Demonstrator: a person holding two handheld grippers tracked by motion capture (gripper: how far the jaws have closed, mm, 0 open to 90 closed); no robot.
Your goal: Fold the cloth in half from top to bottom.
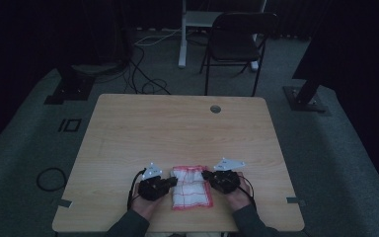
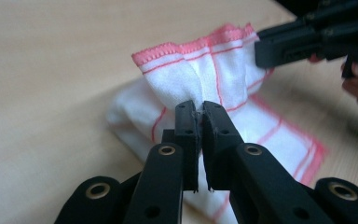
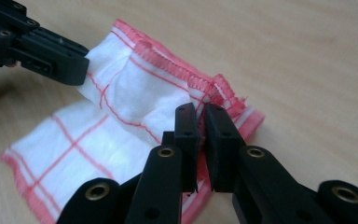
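So there's a white cloth with red grid lines and a pink-red hem (image 1: 191, 187) lying on the near part of the wooden table (image 1: 177, 128), right between the person's two hands. The left gripper (image 1: 173, 182) has its jaws pinched tight on the cloth's left edge; in the left gripper view you can see the fabric bunched up and squeezed between the two black pads (image 2: 187, 122), with the cloth (image 2: 200, 79) pulled up into a little peak above the rest of it. The right gripper (image 1: 207, 175) is doing the same on the far right corner: in the right gripper view the jaws are clamped on the stitched hem (image 3: 214, 91), and the other gripper shows at the top left, holding the opposite end. The lower part of the cloth is flat on the table. Farther back, a black folding chair (image 1: 237, 42) stands on the grey floor beyond the table's far edge.
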